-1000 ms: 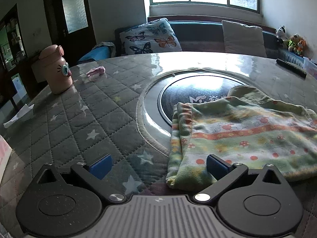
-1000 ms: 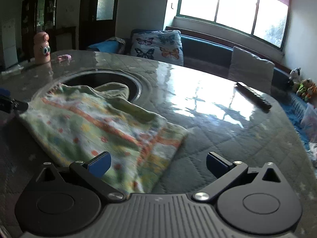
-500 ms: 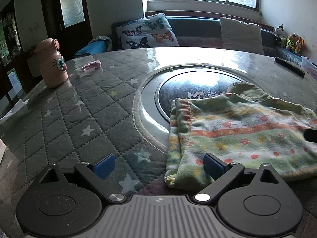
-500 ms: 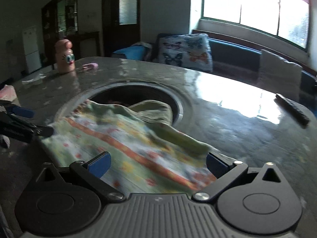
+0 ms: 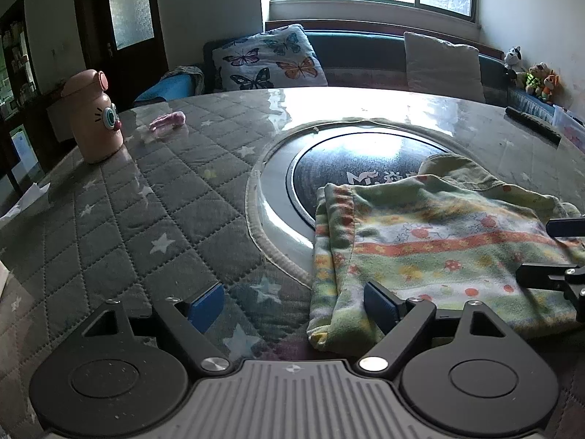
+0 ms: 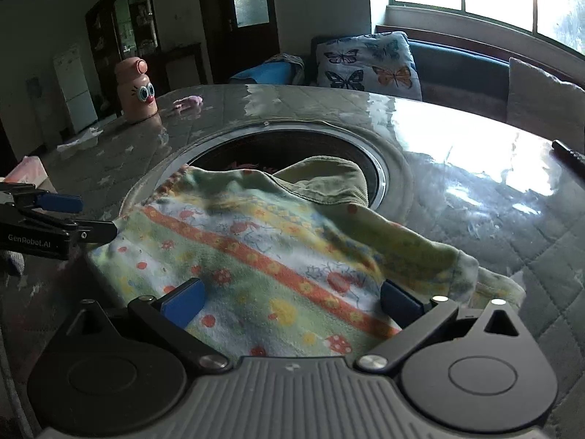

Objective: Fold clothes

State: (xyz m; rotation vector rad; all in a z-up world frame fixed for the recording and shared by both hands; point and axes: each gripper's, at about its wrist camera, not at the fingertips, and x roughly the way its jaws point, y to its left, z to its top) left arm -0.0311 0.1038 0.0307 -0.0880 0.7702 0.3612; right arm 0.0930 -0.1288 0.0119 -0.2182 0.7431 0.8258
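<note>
A folded green garment with orange stripes and red dots (image 5: pixel 438 248) lies on the round table, partly over the black centre disc. My left gripper (image 5: pixel 292 305) is open at the garment's near left corner, its right finger resting on the cloth. My right gripper (image 6: pixel 290 301) is open, its fingers spread over the garment's (image 6: pixel 256 256) near edge. The right gripper's fingers (image 5: pixel 563 226) show at the right edge of the left wrist view. The left gripper's fingers (image 6: pixel 60 203) show at the left of the right wrist view.
A pink cartoon bottle (image 5: pixel 95 120) and a small pink item (image 5: pixel 168 120) stand at the table's far left. A black remote (image 5: pixel 532 124) lies at the far right. The quilted star cover (image 5: pixel 128 219) surrounds a recessed black disc (image 5: pixel 351 168). A bench with cushions is behind.
My right gripper has swung left and come down over the garment's near edge, now showing in the left wrist view. My left gripper has barely moved.
</note>
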